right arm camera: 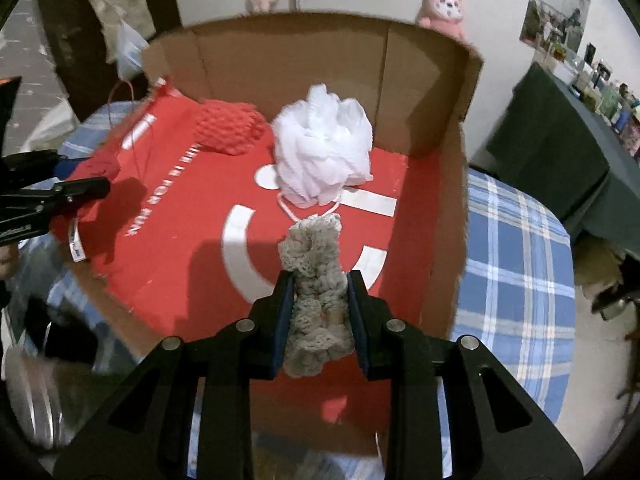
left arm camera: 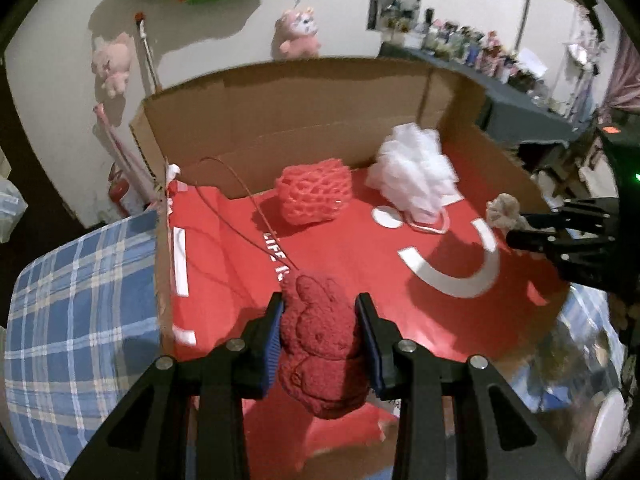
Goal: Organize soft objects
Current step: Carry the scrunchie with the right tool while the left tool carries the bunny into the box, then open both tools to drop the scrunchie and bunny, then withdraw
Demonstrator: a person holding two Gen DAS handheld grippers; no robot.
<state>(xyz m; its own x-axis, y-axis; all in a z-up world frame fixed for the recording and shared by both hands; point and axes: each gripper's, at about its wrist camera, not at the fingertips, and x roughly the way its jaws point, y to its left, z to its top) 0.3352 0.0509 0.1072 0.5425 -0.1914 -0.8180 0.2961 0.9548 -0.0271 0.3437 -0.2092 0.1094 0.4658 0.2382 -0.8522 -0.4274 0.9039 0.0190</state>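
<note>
My left gripper (left arm camera: 320, 308) is shut on a dark red plush rabbit (left arm camera: 320, 344) with a thin red cord, held above the near edge of a cardboard box (left arm camera: 280, 120) with a red printed floor. My right gripper (right arm camera: 318, 280) is shut on a grey crocheted scrunchie (right arm camera: 316, 280), also above the box (right arm camera: 452, 208). Inside the box lie a coral foam net (left arm camera: 314, 196) and a white mesh bath pouf (left arm camera: 414, 172); both show in the right view, the net (right arm camera: 228, 128) and the pouf (right arm camera: 324, 148). The right gripper (left arm camera: 516, 228) appears at the right edge of the left view; the left gripper (right arm camera: 102, 176) shows at the left edge of the right view.
The box sits on a blue plaid cloth (left arm camera: 72, 304), also seen in the right view (right arm camera: 516, 264). Pink plush toys (left arm camera: 298, 34) hang on the wall behind. A dark table with small bottles (left arm camera: 500, 80) stands to the right.
</note>
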